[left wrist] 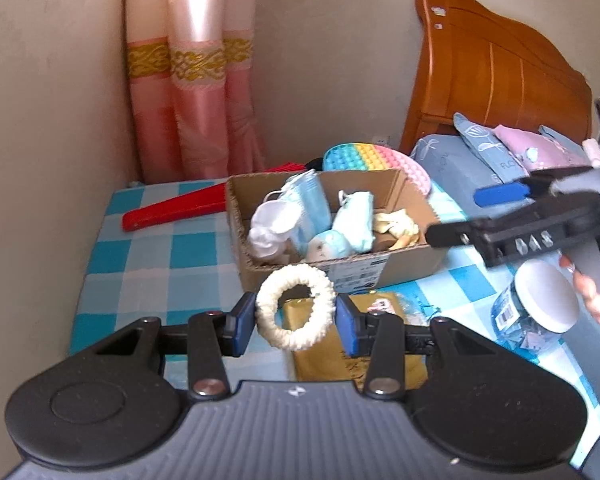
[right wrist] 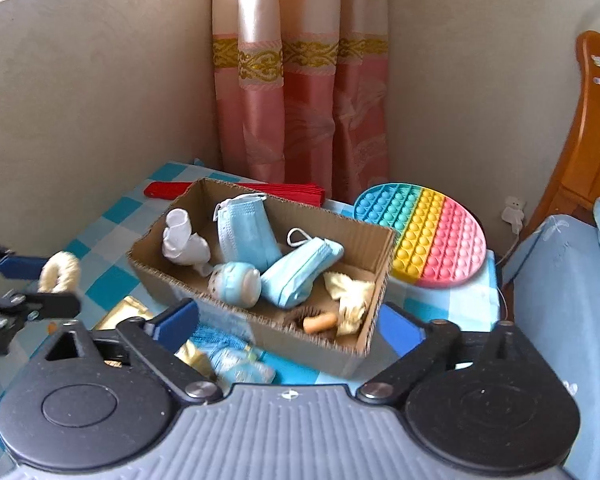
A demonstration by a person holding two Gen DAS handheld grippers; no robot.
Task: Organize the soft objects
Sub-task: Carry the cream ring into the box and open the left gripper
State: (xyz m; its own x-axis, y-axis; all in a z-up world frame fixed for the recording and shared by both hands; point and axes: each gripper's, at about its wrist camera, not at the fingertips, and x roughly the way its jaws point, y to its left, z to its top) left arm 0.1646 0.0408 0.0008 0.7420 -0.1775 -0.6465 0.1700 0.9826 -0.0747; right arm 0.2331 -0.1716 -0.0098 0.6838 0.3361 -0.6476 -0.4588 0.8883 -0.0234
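Observation:
My left gripper [left wrist: 295, 322] is shut on a cream fluffy scrunchie [left wrist: 296, 274] and holds it above the checked blue cloth, just in front of the cardboard box [left wrist: 400, 268]. The right wrist view shows that scrunchie [right wrist: 60, 272] at far left, between the left fingers. My right gripper [right wrist: 288, 322] stands wide open with nothing in it, its blue pads on either side of the box's [right wrist: 300, 344] near wall. In the box lie blue face masks [right wrist: 248, 232], a white sock [right wrist: 184, 240], a small blue-and-white plush [right wrist: 236, 284] and a yellow cloth [right wrist: 352, 292]. The right gripper [left wrist: 456, 216] reaches in over the box's right end.
A rainbow pop-it mat [right wrist: 424, 236] leans behind the box. A red fan [left wrist: 172, 210] lies to its left. A yellow envelope [left wrist: 316, 356] and a white-lidded jar [left wrist: 540, 300] sit in front. Wall and pink curtain [right wrist: 300, 120] close the back; bed pillows [left wrist: 452, 168] lie right.

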